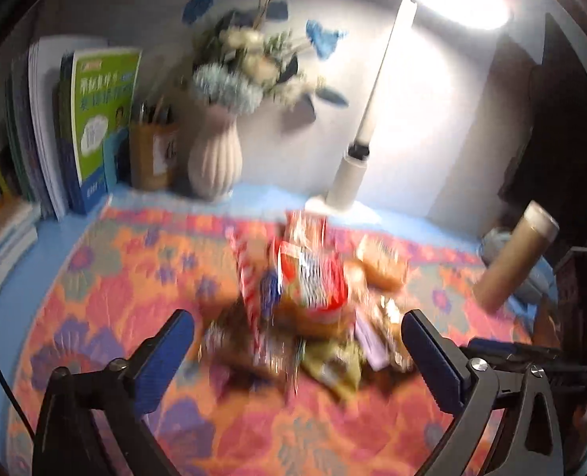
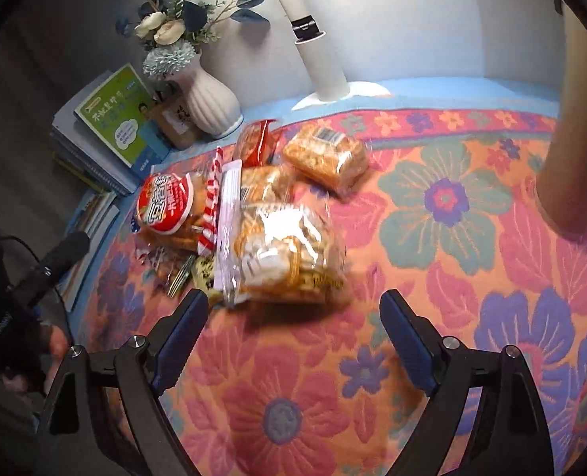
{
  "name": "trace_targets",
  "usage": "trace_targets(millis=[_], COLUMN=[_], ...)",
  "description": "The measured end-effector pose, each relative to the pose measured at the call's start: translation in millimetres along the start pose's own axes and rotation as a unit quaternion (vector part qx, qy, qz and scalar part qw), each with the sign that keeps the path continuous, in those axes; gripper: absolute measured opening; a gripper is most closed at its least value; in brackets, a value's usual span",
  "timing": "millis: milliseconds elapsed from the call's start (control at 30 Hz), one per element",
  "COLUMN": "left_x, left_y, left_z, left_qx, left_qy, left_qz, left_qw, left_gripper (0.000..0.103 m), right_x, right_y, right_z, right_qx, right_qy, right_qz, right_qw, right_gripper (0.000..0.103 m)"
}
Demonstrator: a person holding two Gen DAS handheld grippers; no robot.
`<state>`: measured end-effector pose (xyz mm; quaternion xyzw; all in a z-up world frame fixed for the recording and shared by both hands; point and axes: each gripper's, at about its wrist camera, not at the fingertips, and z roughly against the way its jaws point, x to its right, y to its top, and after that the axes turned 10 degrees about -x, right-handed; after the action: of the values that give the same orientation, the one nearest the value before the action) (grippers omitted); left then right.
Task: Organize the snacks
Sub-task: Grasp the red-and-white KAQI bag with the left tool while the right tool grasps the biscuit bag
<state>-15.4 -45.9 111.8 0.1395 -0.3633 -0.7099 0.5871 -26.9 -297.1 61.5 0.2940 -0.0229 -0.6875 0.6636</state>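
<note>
A heap of snack packets [image 1: 309,301] lies on the flowered cloth [image 1: 107,297]; the left wrist view is blurred. My left gripper [image 1: 297,337] is open and empty, just short of the heap. In the right wrist view the heap holds a clear bag of orange puffs [image 2: 285,254], a red-and-white round pack [image 2: 166,206], a red packet [image 2: 255,142] and a wrapped pastry [image 2: 327,154]. My right gripper [image 2: 293,313] is open and empty, its fingers just in front of the puff bag.
A white ribbed vase [image 2: 210,99] with flowers, a lamp post [image 2: 321,51], a pen holder [image 1: 152,154] and upright books [image 1: 95,127] stand along the back. A brown cylinder [image 2: 570,150] stands at the right.
</note>
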Motion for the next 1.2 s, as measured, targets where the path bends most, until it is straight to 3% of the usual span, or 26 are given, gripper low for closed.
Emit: trace_targets(millis=[167, 367, 433, 500, 567, 700, 767, 900, 1200], left_x=[2, -8, -10, -13, -13, -15, -12, -6, -20], left_y=[26, 21, 15, 12, 11, 9, 8, 5, 5], left_z=[-44, -88, -96, -108, -106, -110, -110, -108, -93], left_qx=[-0.013, -0.026, -0.019, -0.041, -0.041, -0.044, -0.042, -0.042, -0.017], left_qy=[0.029, -0.001, -0.017, -0.02, -0.035, -0.037, -0.029, -0.015, -0.032], left_qz=[-0.008, 0.026, 0.035, 0.045, 0.047, 0.05, 0.041, 0.016, 0.042], left_qw=[0.9995, 0.9993, 0.9991, 0.9979, 0.9974, 0.9971, 0.9979, 0.9989, 0.9984], left_gripper=[0.103, 0.103, 0.103, 0.103, 0.103, 0.103, 0.103, 0.082, 0.077], right_x=[2, 19, 20, 19, 17, 17, 17, 16, 28], right_y=[19, 22, 20, 18, 17, 16, 16, 13, 13], right_z=[-25, -60, -58, -58, -56, -56, -55, -47, -47], right_qx=[0.019, 0.0, 0.007, 0.01, 0.011, 0.013, 0.016, 0.04, 0.035], right_qy=[0.0, 0.064, 0.072, 0.071, 0.067, 0.069, 0.064, 0.045, 0.084], right_qz=[-0.003, -0.028, -0.024, -0.019, -0.016, -0.015, -0.017, -0.013, -0.032], right_qw=[1.0, 0.998, 0.997, 0.997, 0.998, 0.997, 0.998, 0.998, 0.995], right_gripper=[0.089, 0.09, 0.091, 0.091, 0.091, 0.091, 0.086, 0.064, 0.062])
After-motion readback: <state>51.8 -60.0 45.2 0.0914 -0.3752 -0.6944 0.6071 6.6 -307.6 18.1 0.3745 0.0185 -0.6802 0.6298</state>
